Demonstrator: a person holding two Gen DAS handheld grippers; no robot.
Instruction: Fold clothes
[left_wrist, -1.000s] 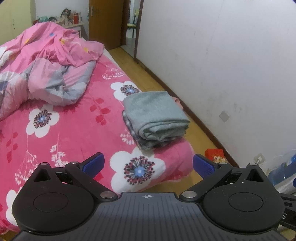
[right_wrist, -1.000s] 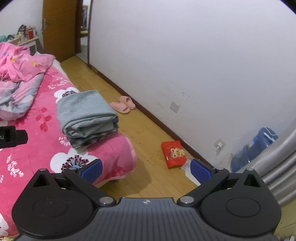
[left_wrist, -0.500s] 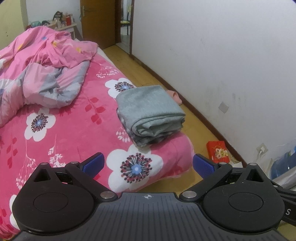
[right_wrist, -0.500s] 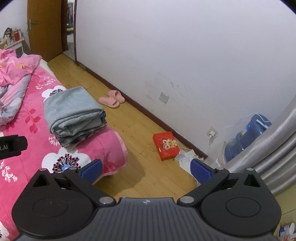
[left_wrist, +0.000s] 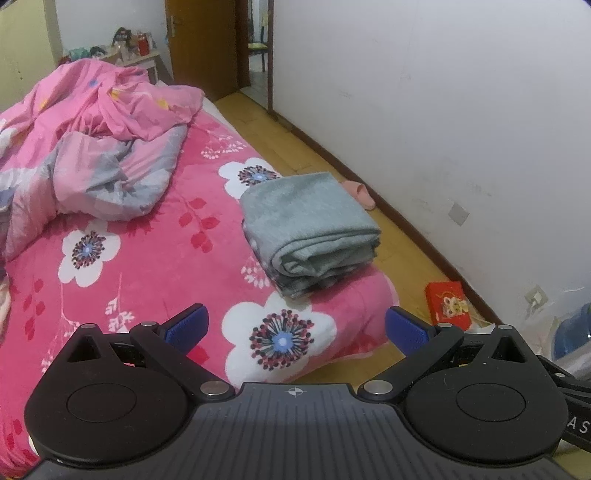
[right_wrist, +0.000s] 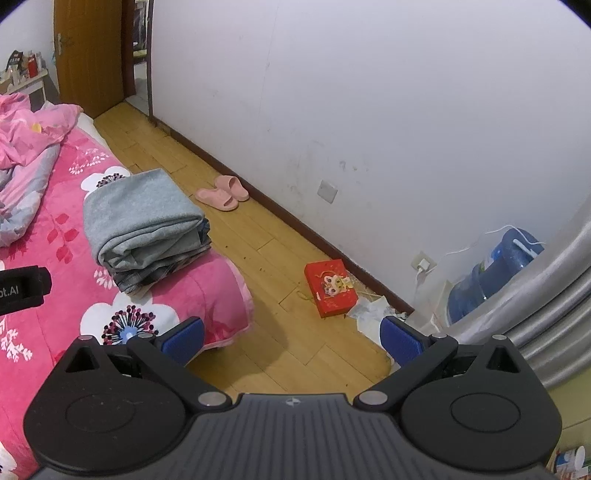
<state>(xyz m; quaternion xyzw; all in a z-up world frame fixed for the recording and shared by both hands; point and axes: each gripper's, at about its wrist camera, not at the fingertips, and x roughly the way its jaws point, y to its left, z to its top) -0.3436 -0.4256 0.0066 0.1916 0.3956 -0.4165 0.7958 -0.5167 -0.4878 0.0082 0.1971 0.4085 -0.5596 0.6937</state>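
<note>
The folded clothes (left_wrist: 308, 229) sit at the bed's (left_wrist: 147, 266) corner, a rumpled quilt (left_wrist: 96, 155) beyond them. Left gripper (left_wrist: 295, 326) and right gripper (right_wrist: 291, 338) both gape wide, empty. Only the right view shows both slippers (right_wrist: 223, 192) and the water jug (right_wrist: 495, 269); the red box (right_wrist: 330, 288) lies past the bed.

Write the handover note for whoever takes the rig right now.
Left gripper: open, empty, above the bed.
Right gripper: open, empty, over the floor beside the bed.
Clothes: grey stack, folded, at the bed's corner nearest the wall.
Done: that stack.
Left: no loose garment in view; only a rumpled quilt further up the bed. Check for more clothes.
</note>
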